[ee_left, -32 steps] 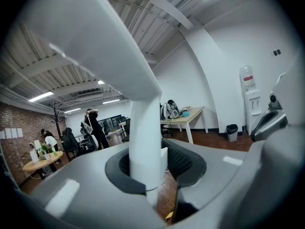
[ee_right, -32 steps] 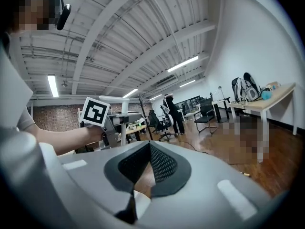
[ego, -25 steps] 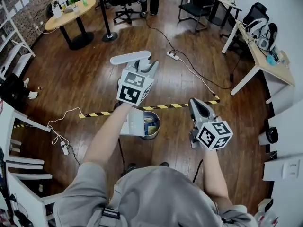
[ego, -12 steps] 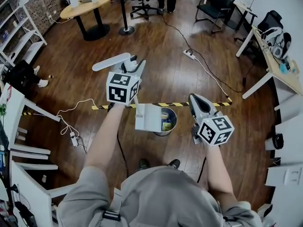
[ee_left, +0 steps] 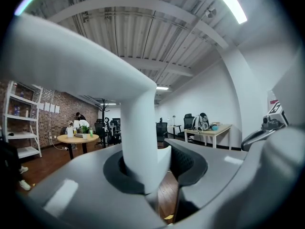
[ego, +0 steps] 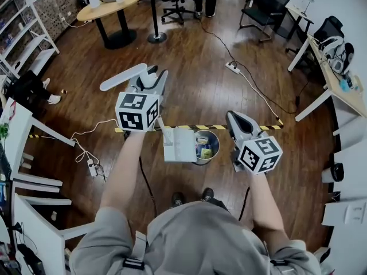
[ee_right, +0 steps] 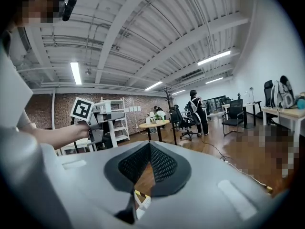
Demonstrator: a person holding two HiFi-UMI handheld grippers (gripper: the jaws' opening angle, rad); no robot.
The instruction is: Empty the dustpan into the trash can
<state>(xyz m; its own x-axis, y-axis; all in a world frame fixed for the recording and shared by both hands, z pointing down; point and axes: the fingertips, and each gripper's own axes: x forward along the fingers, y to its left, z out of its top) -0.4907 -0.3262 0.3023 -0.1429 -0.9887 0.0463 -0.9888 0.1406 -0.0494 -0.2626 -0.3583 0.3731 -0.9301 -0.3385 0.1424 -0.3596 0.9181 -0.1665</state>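
My left gripper (ego: 150,78) is shut on the long white handle (ego: 121,77) of the dustpan, held level at chest height. The handle (ee_left: 138,142) fills the left gripper view, clamped between the grey jaws. The dustpan's white pan (ego: 180,145) hangs below, over the left rim of the small metal trash can (ego: 215,144) on the floor. Yellow and blue rubbish lies inside the can. To the right of the can my right gripper (ego: 234,119) is shut and holds nothing. In the right gripper view its pads meet (ee_right: 149,149), with my left gripper (ee_right: 102,120) at the left.
Yellow-black tape (ego: 241,126) crosses the wooden floor behind the can. Cables and power strips (ego: 232,67) lie around. White shelves (ego: 34,136) stand at the left, a desk (ego: 335,90) at the right, a round table (ego: 109,4) and office chairs at the back. The person's feet (ego: 192,196) are just below the can.
My left gripper has swung leftward with the dustpan, and the pan now shows flatter beside the can's left rim. The right gripper has kept its place beside the can.
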